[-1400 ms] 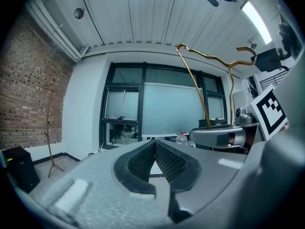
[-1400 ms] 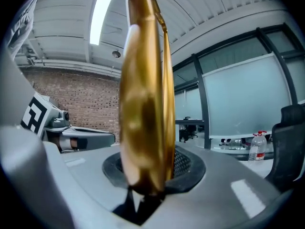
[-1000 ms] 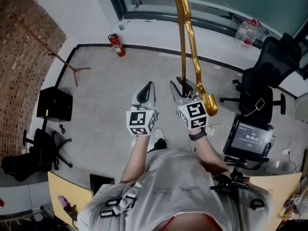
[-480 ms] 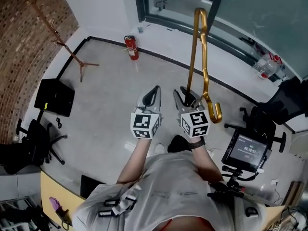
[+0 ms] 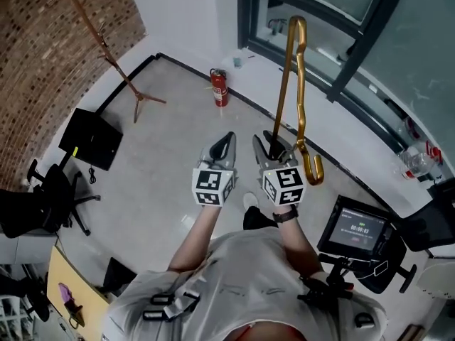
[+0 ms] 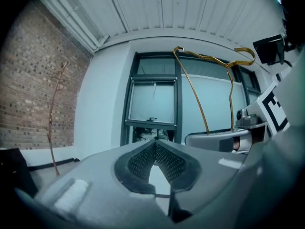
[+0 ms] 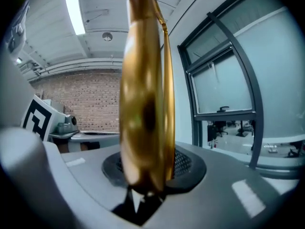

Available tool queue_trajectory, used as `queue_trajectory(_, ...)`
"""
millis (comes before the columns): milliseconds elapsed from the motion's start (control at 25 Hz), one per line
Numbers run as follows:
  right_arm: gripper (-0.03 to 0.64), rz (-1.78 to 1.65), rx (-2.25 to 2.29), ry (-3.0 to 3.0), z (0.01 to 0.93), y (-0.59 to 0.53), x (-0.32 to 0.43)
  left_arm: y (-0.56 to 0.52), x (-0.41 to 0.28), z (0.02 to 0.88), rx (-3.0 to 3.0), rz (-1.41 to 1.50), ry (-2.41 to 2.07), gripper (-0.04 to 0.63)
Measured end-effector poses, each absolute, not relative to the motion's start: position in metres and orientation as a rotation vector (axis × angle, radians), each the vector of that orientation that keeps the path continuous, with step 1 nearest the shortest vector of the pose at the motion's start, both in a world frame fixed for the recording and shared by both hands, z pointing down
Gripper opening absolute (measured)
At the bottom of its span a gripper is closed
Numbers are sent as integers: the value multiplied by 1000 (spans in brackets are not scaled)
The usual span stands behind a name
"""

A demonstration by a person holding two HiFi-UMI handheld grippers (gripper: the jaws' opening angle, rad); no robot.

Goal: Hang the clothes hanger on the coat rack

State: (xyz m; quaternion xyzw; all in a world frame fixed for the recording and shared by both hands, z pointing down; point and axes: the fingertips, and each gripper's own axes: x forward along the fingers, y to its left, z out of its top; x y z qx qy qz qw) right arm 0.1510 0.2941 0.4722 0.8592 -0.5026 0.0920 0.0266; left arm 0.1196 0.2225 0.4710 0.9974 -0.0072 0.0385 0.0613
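- where the head view looks down past the person's arms, the right gripper point(image 5: 266, 145) is clamped on the lower part of a gold clothes hanger point(image 5: 291, 84), which rises upright from its jaws in front of the window point(image 5: 334, 20).
- just beside it, the left gripper point(image 5: 226, 142) has its jaws together and carries nothing.
- the coat rack point(image 5: 106, 45) stands well apart at the upper left, against the brick wall point(image 5: 43, 62); a red fire extinguisher point(image 5: 220, 87) sits on the floor between the rack and the hanger.
- left gripper view: the mesh pads point(image 6: 143, 159) meet at their tips with nothing between them. the hanger's thin gold outline shows at the upper right against the window, above the right gripper, and the rack's slim stem stands far left.
- right gripper view: the hanger's broad gold bar fills the middle, pinched between the pads and running up out of frame. the left gripper's marker cube shows at the left edge.
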Motion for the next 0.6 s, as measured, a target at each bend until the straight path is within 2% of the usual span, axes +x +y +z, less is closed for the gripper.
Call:
queue_trajectory(280,100,292,2486,-1742,477,238,249,173,205,466,3062,117,-217,0)
queue_trajectory(440,101,382,2386,-1858,497,194,268,141,212,485,3023,205,-326,0)
queue_trajectory(600,103,478,2215,-2017,520,142,253,88,195,496,2958,216,-528,0)
